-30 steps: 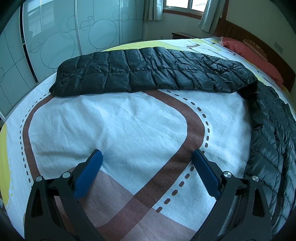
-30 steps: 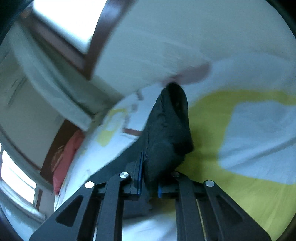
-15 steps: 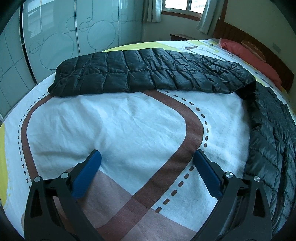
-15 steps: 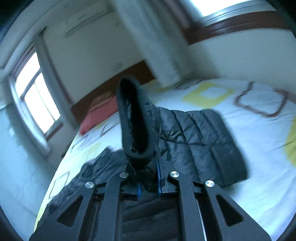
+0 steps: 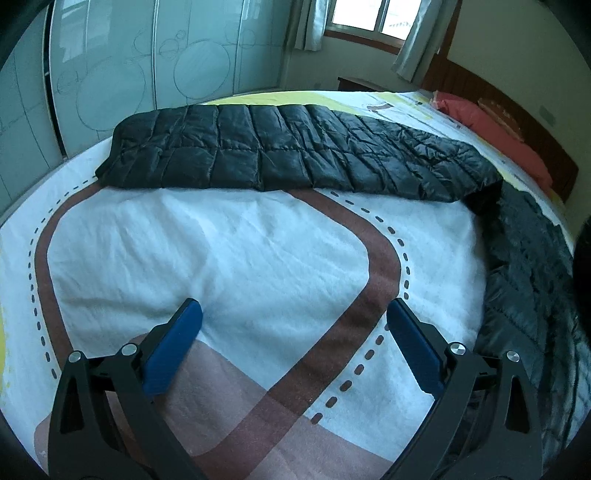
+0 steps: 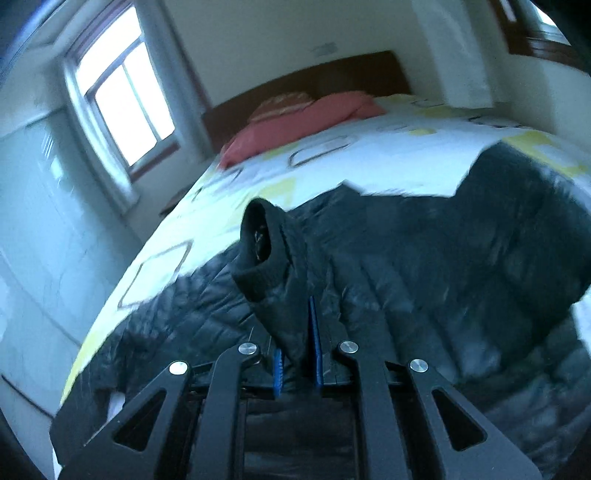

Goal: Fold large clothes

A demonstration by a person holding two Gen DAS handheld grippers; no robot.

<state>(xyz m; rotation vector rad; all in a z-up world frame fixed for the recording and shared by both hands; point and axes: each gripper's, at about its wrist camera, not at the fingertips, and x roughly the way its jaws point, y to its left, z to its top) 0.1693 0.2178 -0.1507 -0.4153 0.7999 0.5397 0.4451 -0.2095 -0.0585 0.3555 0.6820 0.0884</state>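
Note:
A black quilted down jacket (image 5: 295,151) lies spread on the bed. One sleeve stretches across the far side in the left wrist view, and the body runs down the right edge (image 5: 532,280). My left gripper (image 5: 293,325) is open and empty, low over the patterned bedsheet, well short of the sleeve. My right gripper (image 6: 297,350) is shut on the jacket's other sleeve. Its knitted cuff (image 6: 264,247) stands up past the fingers, above the jacket body (image 6: 424,277).
The bedsheet (image 5: 236,251) is white with brown bands and yellow patches. Red pillows (image 6: 303,118) and a wooden headboard (image 6: 332,77) are at the bed's head. Glass wardrobe doors (image 5: 129,70) stand past the far edge. Windows with curtains (image 5: 365,22) are behind.
My right gripper swung round with the sleeve cuff, from facing the sheet and wall to facing the headboard over the jacket body. My left gripper barely moved.

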